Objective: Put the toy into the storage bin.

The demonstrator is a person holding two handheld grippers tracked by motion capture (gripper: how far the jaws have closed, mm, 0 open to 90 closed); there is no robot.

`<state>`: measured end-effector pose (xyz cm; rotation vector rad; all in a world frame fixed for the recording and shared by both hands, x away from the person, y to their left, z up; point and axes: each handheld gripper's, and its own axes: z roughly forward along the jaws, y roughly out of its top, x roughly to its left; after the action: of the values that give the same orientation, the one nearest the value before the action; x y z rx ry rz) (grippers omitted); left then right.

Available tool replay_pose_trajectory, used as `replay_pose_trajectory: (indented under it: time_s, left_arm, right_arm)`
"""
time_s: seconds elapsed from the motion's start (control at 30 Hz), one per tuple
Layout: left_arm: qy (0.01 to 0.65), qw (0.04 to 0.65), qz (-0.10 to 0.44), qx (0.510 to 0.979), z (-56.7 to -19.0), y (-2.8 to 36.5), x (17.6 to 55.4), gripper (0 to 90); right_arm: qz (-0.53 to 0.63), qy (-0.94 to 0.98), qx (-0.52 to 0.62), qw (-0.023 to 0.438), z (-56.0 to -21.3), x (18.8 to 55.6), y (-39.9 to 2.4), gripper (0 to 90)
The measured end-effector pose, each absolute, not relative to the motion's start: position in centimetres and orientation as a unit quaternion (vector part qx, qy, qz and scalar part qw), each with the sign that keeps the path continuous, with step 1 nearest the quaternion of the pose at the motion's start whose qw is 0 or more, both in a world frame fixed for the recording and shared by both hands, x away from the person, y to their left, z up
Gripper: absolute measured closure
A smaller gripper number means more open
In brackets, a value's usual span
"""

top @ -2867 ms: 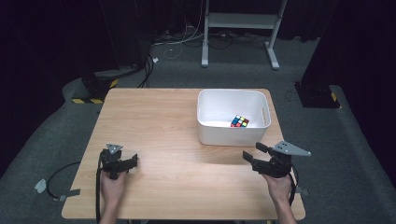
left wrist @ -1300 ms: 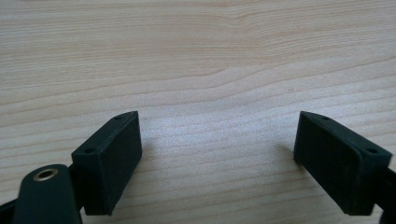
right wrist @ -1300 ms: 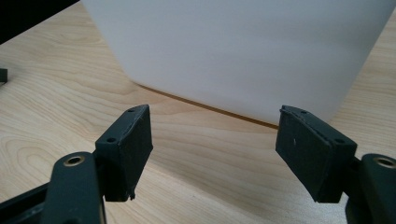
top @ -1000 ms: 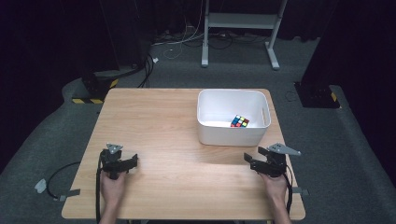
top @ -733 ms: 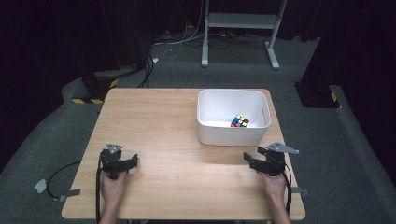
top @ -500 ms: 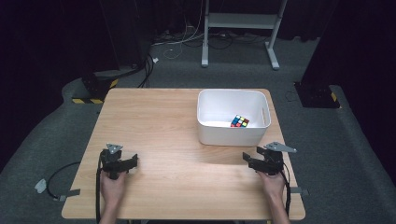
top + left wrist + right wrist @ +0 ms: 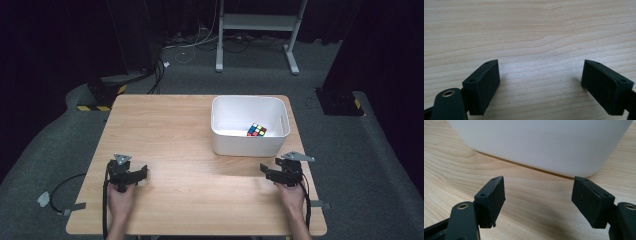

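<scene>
Multicoloured puzzle cube (image 7: 256,130) lies on the floor of the white rectangular plastic bin (image 7: 245,145) in the high view, towards its right near corner, and it is the bin's sole content as far as I can see. The bin stands on the far right part of the pale wooden tabletop (image 7: 170,125). My left gripper (image 7: 142,172) rests near the front left, well apart from the bin; my right gripper (image 7: 264,172) sits just in front of it. In the left gripper view that gripper's (image 7: 540,85) jaws stand apart over bare wood, gripping nothing. In the right gripper view the right gripper's (image 7: 539,200) jaws are likewise parted and empty, facing the bin's near wall (image 7: 544,145). To reach the cube well, I judge I should lift the right gripper clear over the rim, then descend squarely onto two opposite faces.
</scene>
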<state>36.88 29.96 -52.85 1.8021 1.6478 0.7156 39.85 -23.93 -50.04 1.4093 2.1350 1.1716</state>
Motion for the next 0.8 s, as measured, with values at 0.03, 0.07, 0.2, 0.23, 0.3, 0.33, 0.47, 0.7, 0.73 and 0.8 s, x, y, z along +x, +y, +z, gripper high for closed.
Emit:
replay_pose_trajectory:
  time_s: [0.03,0.07,0.2,0.23,0.3,0.33,0.47,0.7,0.73,0.8]
  left_arm:
    - [0.619,0.294,0.269,0.677,-52.8,30.0,36.9,15.3]
    - [0.619,0.294,0.269,0.677,-52.8,30.0,36.9,15.3]
    - [0.619,0.294,0.269,0.677,-52.8,30.0,36.9,15.4]
    - [0.619,0.294,0.269,0.677,-52.8,30.0,36.9,15.4]
    - [0.619,0.294,0.269,0.677,-52.8,30.0,36.9,15.4]
    - [0.619,0.294,0.269,0.677,-52.8,30.0,36.9,15.4]
    - [0.619,0.294,0.269,0.677,-52.8,30.0,36.9,15.4]
    - [0.619,0.294,0.269,0.677,-52.8,30.0,36.9,15.3]
    - [0.619,0.294,0.269,0.677,-52.8,30.0,36.9,15.3]
    - [0.619,0.294,0.269,0.677,-52.8,30.0,36.9,15.4]
  right_arm:
    - [0.409,0.75,0.494,0.162,-50.1,39.9,-23.9,26.5]
    - [0.409,0.75,0.494,0.162,-50.1,39.9,-23.9,26.5]
    - [0.407,0.75,0.496,0.16,-50.3,40.1,-24.0,26.5]
    - [0.405,0.75,0.497,0.161,-50.4,40.2,-24.0,26.5]
    - [0.403,0.75,0.499,0.16,-50.4,40.2,-24.0,26.5]
    - [0.401,0.751,0.499,0.16,-50.5,40.3,-24.0,26.5]
    - [0.397,0.752,0.502,0.158,-50.7,40.4,-24.0,26.6]
    - [0.38,0.759,0.504,0.163,-51.1,40.7,-23.9,26.8]
    - [0.38,0.759,0.504,0.163,-51.1,40.7,-23.9,26.8]
    - [0.376,0.76,0.505,0.164,-51.2,40.8,-23.9,26.8]
